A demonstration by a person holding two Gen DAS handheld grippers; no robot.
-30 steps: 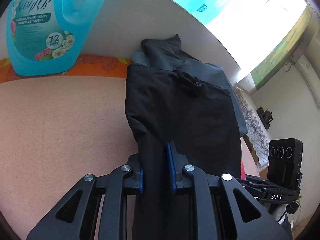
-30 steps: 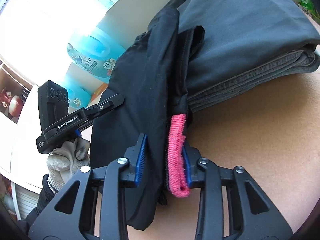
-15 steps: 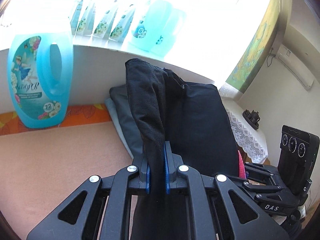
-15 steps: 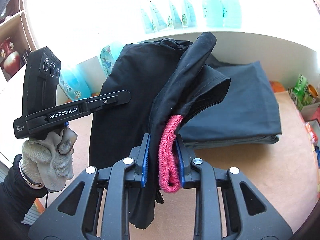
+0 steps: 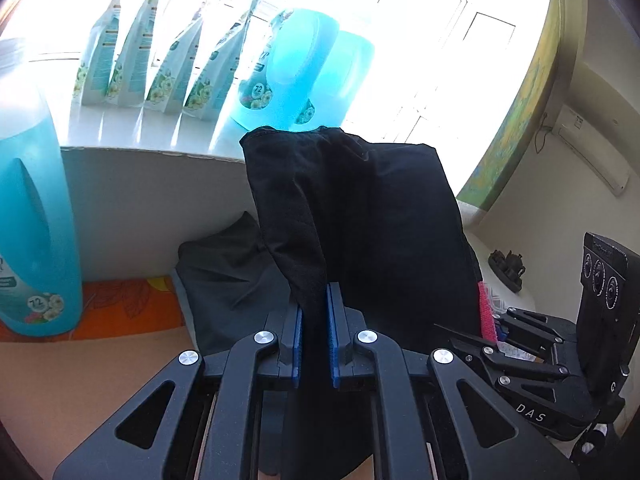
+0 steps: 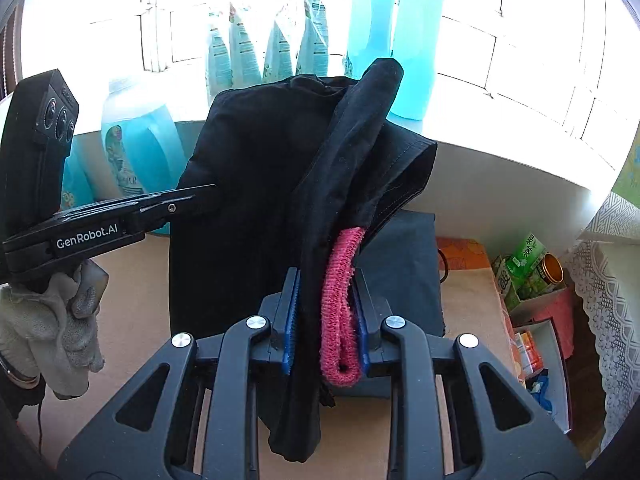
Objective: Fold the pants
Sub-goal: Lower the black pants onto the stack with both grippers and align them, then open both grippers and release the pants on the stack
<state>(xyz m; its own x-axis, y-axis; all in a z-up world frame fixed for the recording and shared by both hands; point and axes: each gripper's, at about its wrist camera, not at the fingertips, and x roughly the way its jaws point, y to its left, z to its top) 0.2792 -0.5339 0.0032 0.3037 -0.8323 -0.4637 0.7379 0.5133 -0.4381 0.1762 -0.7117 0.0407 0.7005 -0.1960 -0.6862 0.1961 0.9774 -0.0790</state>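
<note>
A pair of black pants (image 5: 380, 216) (image 6: 260, 184) with a pink knitted waistband (image 6: 340, 308) hangs lifted above the peach-coloured table (image 5: 92, 384) (image 6: 132, 292), stretched between both grippers. My left gripper (image 5: 314, 344) is shut on a fold of the black cloth. My right gripper (image 6: 325, 320) is shut on black cloth together with the pink waistband. Each view shows the other gripper beside the pants: the right gripper (image 5: 496, 334) and the left gripper (image 6: 204, 196), held by a gloved hand (image 6: 52, 336). A folded dark grey garment (image 5: 224, 280) (image 6: 404, 272) lies on the table behind.
A blue detergent bottle (image 5: 28, 216) stands at the table's left back. More blue bottles (image 5: 304, 72) and several refill pouches (image 5: 168, 60) line the white windowsill (image 5: 140, 136). Drink cartons and a tin (image 6: 528, 264) fill boxes at the right. A lace-covered round table (image 5: 504, 280) stands beyond.
Both grippers have risen with the pants, which now hang in the air instead of lying on the table. Both views have tilted up towards the window. The right wrist has rolled upright.
</note>
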